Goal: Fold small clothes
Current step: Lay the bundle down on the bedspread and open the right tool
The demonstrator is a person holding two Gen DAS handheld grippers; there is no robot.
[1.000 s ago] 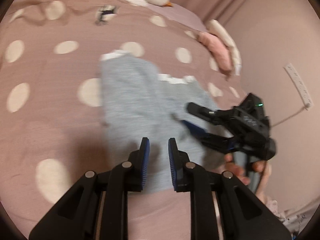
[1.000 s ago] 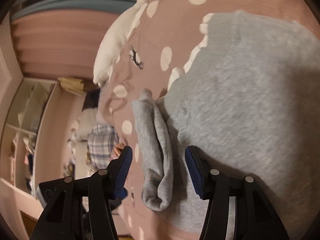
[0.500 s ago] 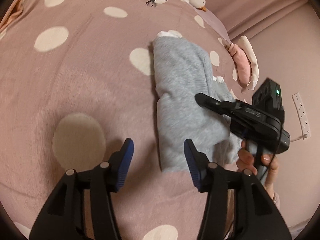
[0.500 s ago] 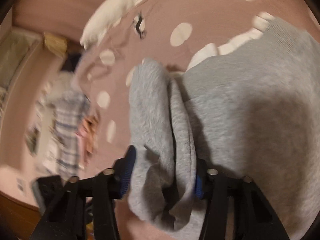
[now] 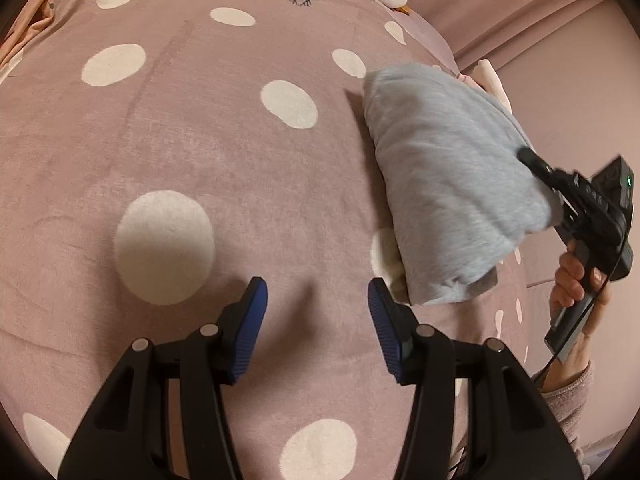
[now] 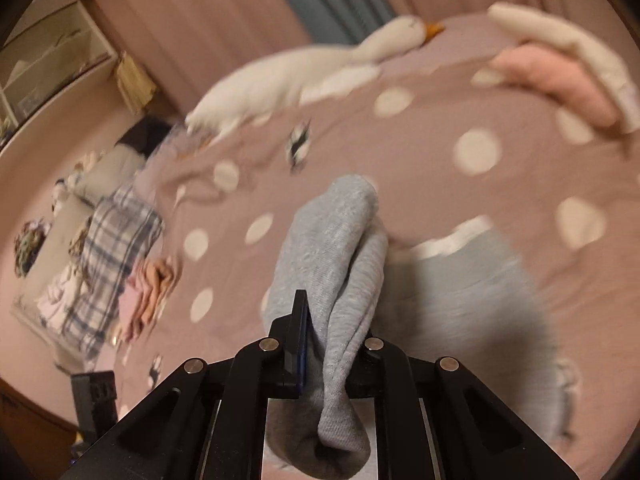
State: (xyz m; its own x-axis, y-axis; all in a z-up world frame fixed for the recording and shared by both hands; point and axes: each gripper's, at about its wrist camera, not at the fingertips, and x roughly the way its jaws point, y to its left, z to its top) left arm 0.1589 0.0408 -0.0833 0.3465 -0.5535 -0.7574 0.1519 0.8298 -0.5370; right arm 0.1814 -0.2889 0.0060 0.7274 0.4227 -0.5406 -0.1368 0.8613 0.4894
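Our right gripper [image 6: 320, 356] is clamped on a bunched edge of the grey garment [image 5: 448, 184], lifting it off the spotted bedspread [image 5: 192, 128]. Our left gripper [image 5: 316, 320] gapes, empty, the garment just beyond its right finger. Soft, light, floppy: we'd pinch folded edges.

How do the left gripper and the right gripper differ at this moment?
The left gripper is open with nothing between its blue pads; the right gripper is shut on the grey garment. The left gripper hangs over bare dotted bedspread; the right gripper lifts one edge of the garment off it. Both have black frames and blue pads.
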